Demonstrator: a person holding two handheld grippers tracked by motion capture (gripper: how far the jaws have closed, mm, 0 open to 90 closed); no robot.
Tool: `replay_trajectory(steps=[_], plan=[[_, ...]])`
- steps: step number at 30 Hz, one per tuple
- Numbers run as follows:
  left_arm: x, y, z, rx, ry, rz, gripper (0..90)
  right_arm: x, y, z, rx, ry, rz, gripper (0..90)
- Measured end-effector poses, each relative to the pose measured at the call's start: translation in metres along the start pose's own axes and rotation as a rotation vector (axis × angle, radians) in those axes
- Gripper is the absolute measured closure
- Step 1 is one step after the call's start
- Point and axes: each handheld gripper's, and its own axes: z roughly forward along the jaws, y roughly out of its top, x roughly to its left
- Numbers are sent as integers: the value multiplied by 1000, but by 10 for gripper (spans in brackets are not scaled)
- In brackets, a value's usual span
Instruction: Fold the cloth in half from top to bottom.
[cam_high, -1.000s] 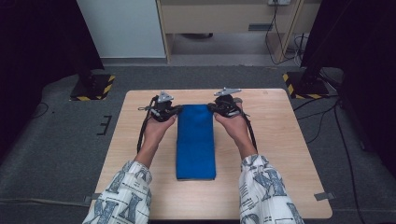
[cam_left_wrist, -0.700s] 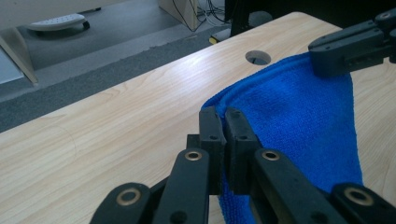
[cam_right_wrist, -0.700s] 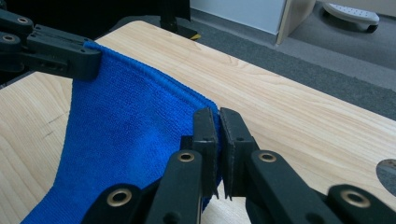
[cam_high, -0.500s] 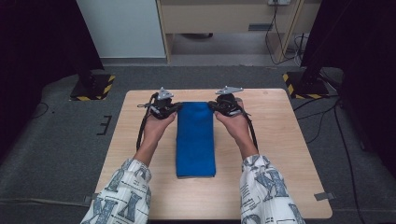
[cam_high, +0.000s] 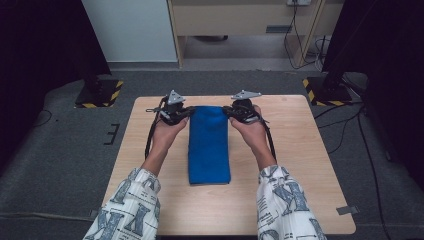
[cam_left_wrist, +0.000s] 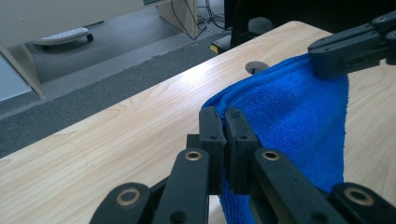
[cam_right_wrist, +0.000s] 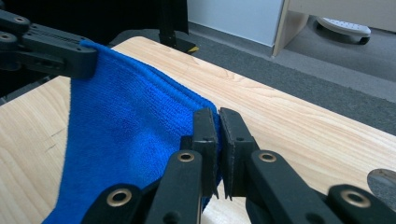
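Note:
A folded blue towel (cam_high: 209, 145) lies lengthwise down the middle of the wooden table (cam_high: 300, 165). My left gripper (cam_high: 186, 114) is shut on the towel's far left corner, and my right gripper (cam_high: 229, 111) is shut on its far right corner. In the left gripper view the jaws (cam_left_wrist: 223, 122) pinch the blue towel (cam_left_wrist: 299, 112) at its edge, with the other gripper (cam_left_wrist: 355, 44) clamped on the far corner. In the right gripper view the jaws (cam_right_wrist: 217, 122) pinch the towel (cam_right_wrist: 126, 126), and the other gripper (cam_right_wrist: 51, 46) holds the opposite corner. The far edge sits slightly raised between them.
Bare wood flanks the towel on both sides. A round cable hole (cam_left_wrist: 257, 68) sits in the tabletop near the far edge. Beyond the table are grey carpet, a wooden cabinet (cam_high: 240, 20) and two stand bases with yellow-black tape (cam_high: 100, 92) (cam_high: 327, 87).

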Motion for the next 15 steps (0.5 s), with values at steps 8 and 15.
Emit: replay_trajectory(steps=[8,15], plan=[[-4,-8,1,12,-14,18,869,4,-14,-9,5,13,-13,860],[-8,-16,-5,12,-19,26,869,11,-22,-15,0,32,-26,859]])
